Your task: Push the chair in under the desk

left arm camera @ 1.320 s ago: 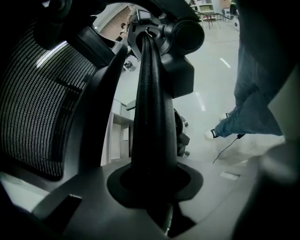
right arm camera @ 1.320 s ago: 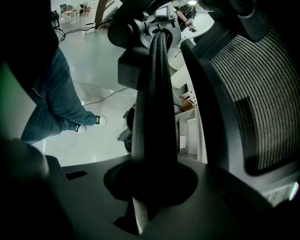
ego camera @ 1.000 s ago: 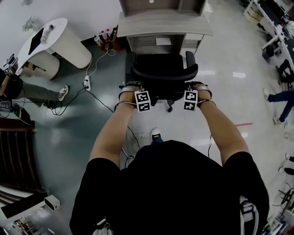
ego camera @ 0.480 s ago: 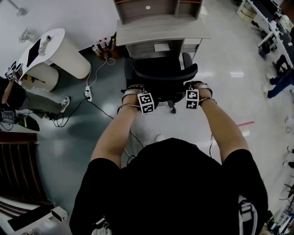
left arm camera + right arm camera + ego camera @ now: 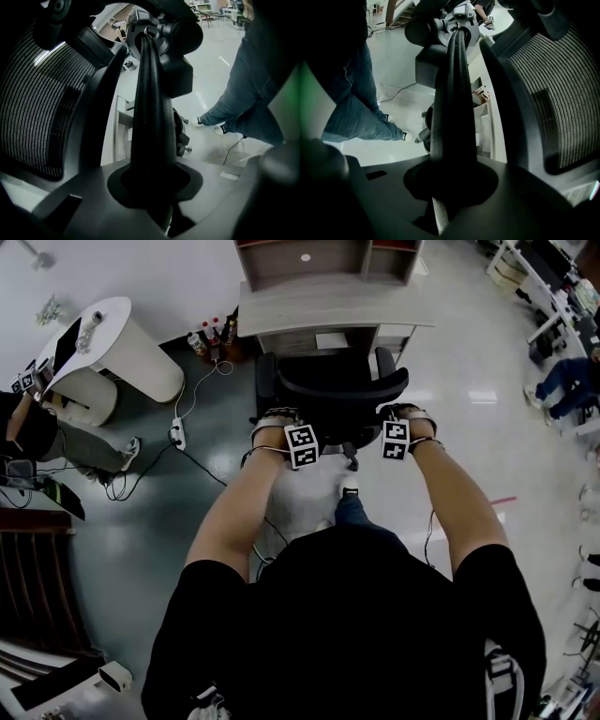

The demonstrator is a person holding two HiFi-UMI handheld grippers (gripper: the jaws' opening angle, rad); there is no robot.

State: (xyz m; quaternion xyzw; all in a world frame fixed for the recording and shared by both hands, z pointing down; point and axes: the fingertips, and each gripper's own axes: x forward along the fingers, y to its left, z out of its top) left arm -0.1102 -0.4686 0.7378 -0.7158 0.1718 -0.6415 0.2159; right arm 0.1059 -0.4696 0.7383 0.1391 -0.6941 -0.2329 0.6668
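Note:
A black office chair [image 5: 333,390] with a mesh back stands in front of the grey desk [image 5: 328,313], its seat partly under the desk's edge. My left gripper [image 5: 281,423] is at the left side of the chair back and my right gripper [image 5: 398,416] at the right side. In the left gripper view the left gripper [image 5: 154,187] is shut on a black curved bar of the chair [image 5: 150,117], with the mesh back [image 5: 37,103] beside it. In the right gripper view the right gripper [image 5: 450,187] is shut on a like bar [image 5: 452,103].
A white round table [image 5: 112,334], a power strip with cables [image 5: 176,432] and bottles [image 5: 202,338] lie to the left of the desk. One person sits at far left [image 5: 37,427], another stands at far right [image 5: 562,385]. My foot [image 5: 349,489] is behind the chair.
The chair has moved a little toward the desk with both grippers on its back. A foot has stepped forward behind it.

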